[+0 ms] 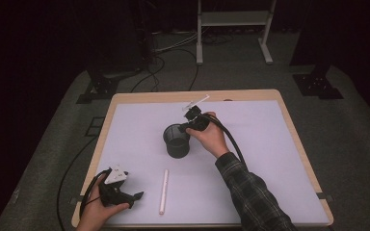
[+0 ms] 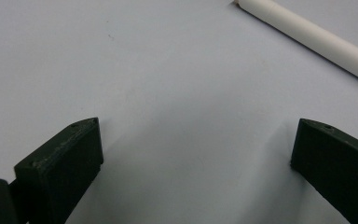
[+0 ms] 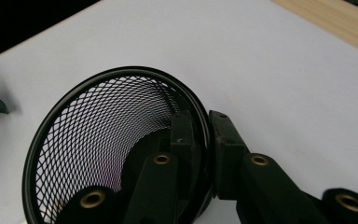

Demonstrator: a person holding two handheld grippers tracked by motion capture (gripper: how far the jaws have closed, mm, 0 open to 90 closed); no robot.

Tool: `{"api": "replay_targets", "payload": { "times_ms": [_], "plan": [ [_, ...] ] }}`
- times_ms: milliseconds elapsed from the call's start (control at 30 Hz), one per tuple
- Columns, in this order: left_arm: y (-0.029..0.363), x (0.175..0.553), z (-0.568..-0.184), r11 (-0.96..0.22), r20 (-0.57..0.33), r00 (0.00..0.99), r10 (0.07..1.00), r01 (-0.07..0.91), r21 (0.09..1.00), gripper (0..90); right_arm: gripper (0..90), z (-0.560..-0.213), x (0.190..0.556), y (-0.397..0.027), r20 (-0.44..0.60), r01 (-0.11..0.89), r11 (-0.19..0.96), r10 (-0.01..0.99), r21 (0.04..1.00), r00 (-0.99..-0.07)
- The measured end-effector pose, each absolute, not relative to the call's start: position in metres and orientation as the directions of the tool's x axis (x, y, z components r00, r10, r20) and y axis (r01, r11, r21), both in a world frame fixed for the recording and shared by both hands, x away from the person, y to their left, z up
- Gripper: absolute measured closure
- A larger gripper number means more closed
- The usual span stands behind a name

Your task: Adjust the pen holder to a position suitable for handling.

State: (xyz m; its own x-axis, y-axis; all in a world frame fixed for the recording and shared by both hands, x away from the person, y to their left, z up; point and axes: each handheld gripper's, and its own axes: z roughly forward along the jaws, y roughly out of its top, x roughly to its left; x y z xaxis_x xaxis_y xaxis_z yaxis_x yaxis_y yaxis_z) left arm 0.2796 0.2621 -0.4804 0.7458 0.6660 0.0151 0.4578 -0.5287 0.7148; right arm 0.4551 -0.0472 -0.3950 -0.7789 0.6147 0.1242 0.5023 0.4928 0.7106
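The black wire-mesh cup [image 1: 177,141], a round open-topped pen holder with a solid rolled rim, stands upright near the middle of the white-covered desk [image 1: 270,159], and the right gripper [image 3: 204,122] is clamped on its rim, one jaw inside the cup and the other outside, so that only the thin wall lies between the pads. The grip is taken on one side of the rim alone, which I judge to be the main risk: if the cup is lifted or dragged from here, its weight hangs off to one side and it may tilt, swing or pivot between the pads, and the smooth rim could slip out. Squeezing harder might dent the light mesh. A sideways pull while the base is on the desk could tip the cup over. The white cylindrical stick [image 1: 164,191] lies flat on the desk, well apart from the cup and near the front edge, just beside the left gripper [image 2: 193,140], whose jaws stand wide apart with nothing between them, close above the bare desk surface. The mesh lets light through, and the cup's inside looks empty as far as the right gripper view reaches.
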Motion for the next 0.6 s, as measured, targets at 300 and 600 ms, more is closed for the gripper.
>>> {"api": "replay_targets", "payload": {
  "times_ms": [300, 600],
  "plan": [
    [0.262, 0.28, -0.48, -0.529, 0.016, 0.746, 0.666, 0.457, 0.715, 1.3, 80.9, -0.387, 0.447, -0.059, 0.111, 0.495, 0.489, 0.622, 0.718, -0.775],
    [0.262, 0.28, -0.48, -0.532, 0.018, 0.747, 0.664, 0.456, 0.713, 1.3, 81.0, -0.38, 0.437, -0.079, 0.112, 0.496, 0.479, 0.627, 0.724, -0.771]
  ]
}}
